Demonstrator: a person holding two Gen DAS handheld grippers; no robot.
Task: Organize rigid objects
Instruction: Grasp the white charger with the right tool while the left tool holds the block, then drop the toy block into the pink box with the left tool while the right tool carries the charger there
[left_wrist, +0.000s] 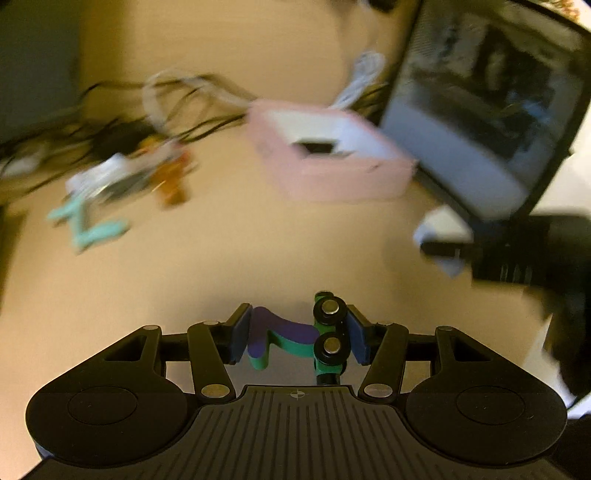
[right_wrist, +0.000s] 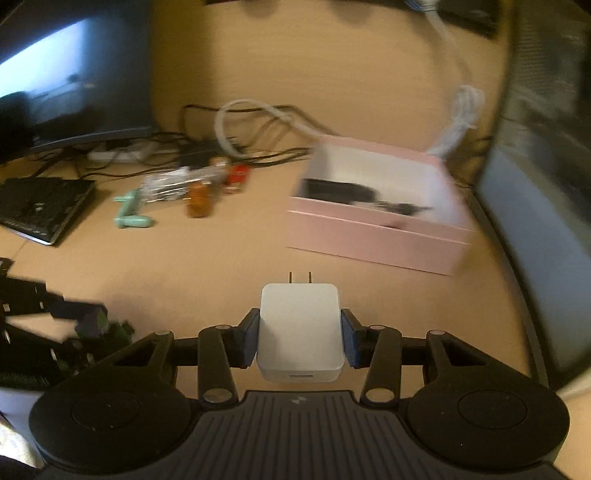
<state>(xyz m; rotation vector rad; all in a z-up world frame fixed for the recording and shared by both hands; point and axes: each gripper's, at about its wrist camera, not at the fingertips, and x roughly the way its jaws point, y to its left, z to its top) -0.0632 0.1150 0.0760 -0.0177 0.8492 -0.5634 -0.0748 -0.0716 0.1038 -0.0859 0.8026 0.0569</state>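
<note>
White charger (right_wrist: 300, 334) sits low centre of the right view, clamped between the right tongs (right_wrist: 300, 341), prongs pointing away toward the pink box (right_wrist: 373, 236) at centre right. Over in the left view, the left tongs (left_wrist: 297, 338) grip a purple-and-green toy (left_wrist: 284, 341) at bottom centre, black wheels against the right-hand pad. Both loads look clear of the counter (right_wrist: 221, 266). The box is open, with dark items already inside. The job now, I'd say: carry the charger over the near wall, keep it level, go in prongs first toward the bare white floor, and only release once it's low. Watch the left tongs at lower left of the right view; best take turns at the box. More clutter waits at upper left, a mint piece (right_wrist: 129, 214) among it.
</note>
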